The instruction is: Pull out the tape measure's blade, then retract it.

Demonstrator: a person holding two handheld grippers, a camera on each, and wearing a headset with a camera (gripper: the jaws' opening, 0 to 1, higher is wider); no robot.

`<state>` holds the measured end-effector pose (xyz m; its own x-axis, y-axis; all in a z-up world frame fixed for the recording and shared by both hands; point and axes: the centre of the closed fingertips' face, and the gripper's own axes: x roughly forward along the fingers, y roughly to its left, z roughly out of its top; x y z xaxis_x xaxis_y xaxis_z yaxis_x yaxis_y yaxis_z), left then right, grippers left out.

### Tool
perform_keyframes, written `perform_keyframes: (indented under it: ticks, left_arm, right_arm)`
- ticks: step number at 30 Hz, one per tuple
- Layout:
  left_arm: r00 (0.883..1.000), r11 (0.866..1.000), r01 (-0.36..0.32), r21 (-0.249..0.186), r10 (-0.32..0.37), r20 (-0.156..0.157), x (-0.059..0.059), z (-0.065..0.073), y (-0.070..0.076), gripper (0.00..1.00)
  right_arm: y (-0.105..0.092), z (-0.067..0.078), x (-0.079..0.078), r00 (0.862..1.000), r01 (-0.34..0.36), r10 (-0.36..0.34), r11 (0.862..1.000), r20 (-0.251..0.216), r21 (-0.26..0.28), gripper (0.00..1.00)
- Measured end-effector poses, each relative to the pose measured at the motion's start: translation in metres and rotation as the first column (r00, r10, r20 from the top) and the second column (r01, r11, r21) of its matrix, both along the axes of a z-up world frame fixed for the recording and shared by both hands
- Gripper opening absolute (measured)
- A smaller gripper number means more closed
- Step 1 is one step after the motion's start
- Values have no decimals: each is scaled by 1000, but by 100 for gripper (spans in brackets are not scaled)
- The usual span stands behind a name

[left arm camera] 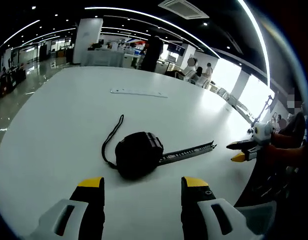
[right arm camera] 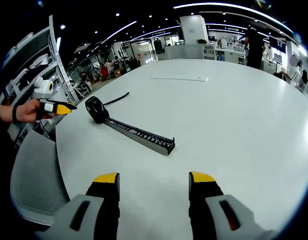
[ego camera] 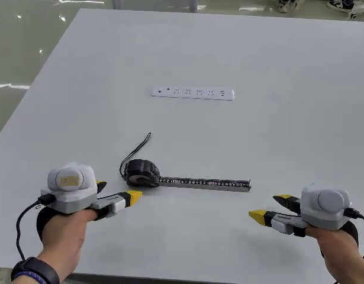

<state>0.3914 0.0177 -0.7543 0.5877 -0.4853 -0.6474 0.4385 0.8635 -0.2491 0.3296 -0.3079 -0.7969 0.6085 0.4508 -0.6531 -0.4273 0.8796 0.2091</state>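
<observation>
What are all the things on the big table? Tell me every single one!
tape measure: 1, black, on the table in front of the left claw
blade: 1, dark with light marks, pulled out and lying flat, pointing toward the right claw
strap: 1, black, lying on the table behind the tape measure
power strip: 1, white, farther back, near the middle of the table
table: 1, light grey, under everything
chair: 1, grey, beside the table's near edge
left claw: 1, grey with black-and-yellow tips, open, holding nothing
right claw: 1, same colours, open, holding nothing
hands: 2, one holding each claw
</observation>
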Motion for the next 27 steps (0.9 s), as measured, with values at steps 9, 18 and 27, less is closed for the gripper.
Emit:
perform_keyframes:
  ticks: [9,18,27]
  left_arm:
    - [1000,1000,-22,-6,22,-22,7,-10,-7,59]
    - [998,998,-58,-25,57,-41,17,-13,-15,59]
    - [992,993,-116,-40,113,-62,25,-14,-21,59]
  right_arm:
    - [-3,-9,11,999,-30,30,1000,-20,-5,55]
    - [-5,-13,25,997,-67,66,997,-37,-22,53]
    - [-3,-17,42,992,-120,118,992,-46,-37,50]
